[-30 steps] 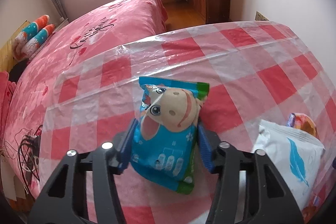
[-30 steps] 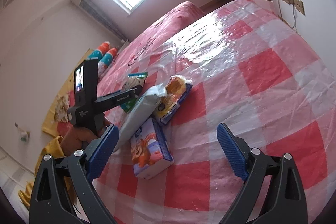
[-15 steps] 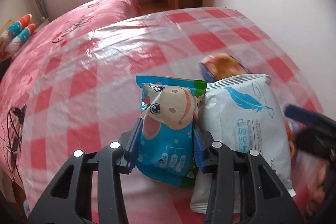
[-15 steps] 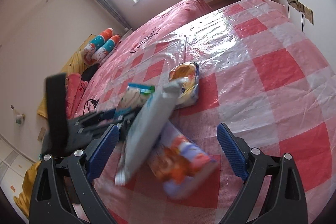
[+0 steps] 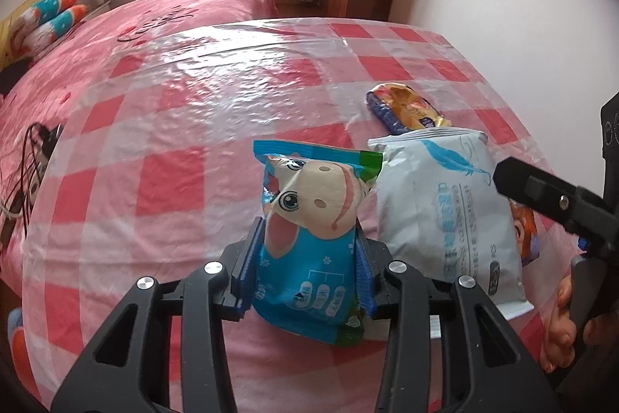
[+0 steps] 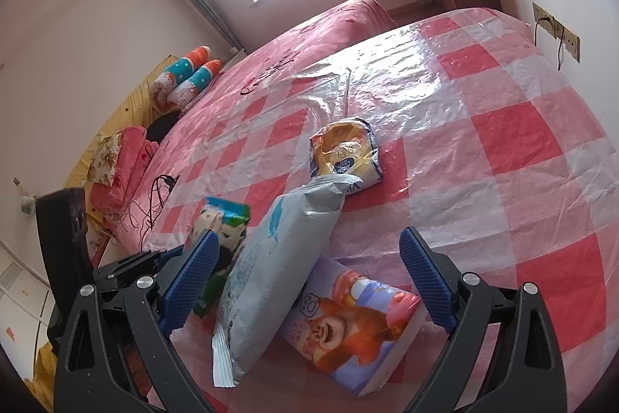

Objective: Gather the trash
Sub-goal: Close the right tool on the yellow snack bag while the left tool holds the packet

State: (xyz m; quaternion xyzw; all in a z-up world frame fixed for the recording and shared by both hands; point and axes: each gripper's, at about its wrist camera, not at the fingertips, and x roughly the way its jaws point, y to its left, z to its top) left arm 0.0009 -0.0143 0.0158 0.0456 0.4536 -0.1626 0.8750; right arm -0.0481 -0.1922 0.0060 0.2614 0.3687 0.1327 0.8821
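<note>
1. Left gripper clamped on the blue cartoon-cow snack packet, blue pads pressed against both its sides; jaws had just been closing, with the packet between them.
2. Held the packet upright, raised off the red-and-white checked plastic cover, its crimped blue-and-green top edge uppermost.
3. Touched, on its right side, the white wipes pack with a blue feather, which lay on the cover just beside it.
4. Right gripper stood wide open, gripping nothing, its blue pads either side of the pile.
5. Seen from the right wrist: white wipes pack leaning across the purple bear packet, one end resting on it.
6. Lay beyond the wipes pack, touching its far end: a crumpled orange-and-blue snack bag, also visible in the left view.
7. All packets sealed or crumpled; contents could not be told. Saw no bin or bag for the trash in either view.
8. Spread under the cover: a pink bed, with cartoon bolsters near the headboard side.
9. Wrapped around the right gripper's handle at the left view's right edge: a hand.
</note>
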